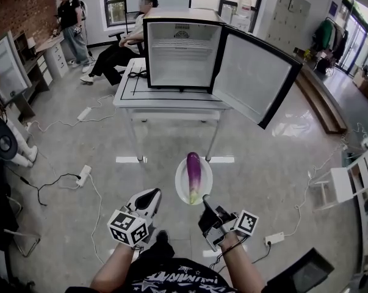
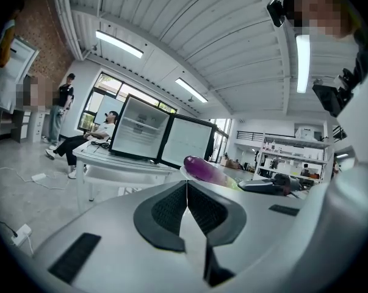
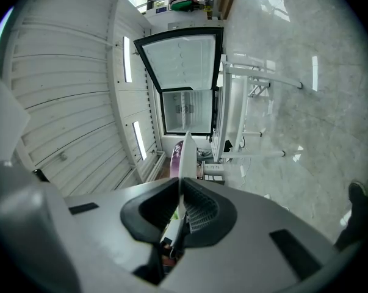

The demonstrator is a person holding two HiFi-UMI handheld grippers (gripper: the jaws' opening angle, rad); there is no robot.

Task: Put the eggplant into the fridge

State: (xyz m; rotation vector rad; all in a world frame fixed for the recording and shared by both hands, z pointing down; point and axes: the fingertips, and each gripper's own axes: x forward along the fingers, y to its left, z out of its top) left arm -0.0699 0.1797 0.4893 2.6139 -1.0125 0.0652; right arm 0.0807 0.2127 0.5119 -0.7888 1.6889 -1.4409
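Right tool (image 1: 206,204) clamped on the rim of a white plate (image 1: 182,187); the eggplant (image 1: 194,172) lies lengthwise on it. Left tool (image 1: 149,198) jaws together, empty, just beside the plate. Fridge (image 1: 184,54) on worktop (image 1: 126,94) well apart, door open.

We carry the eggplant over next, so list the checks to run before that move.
1. Fridge door open: ok.
2. Eggplant lying on plate: ok.
3. Right gripper shut on plate rim: ok.
4. Left gripper free, jaws together on nothing: ok.
5. Fridge within reach: not ok, it stands on the table ahead.
6. Plate level: cannot tell.
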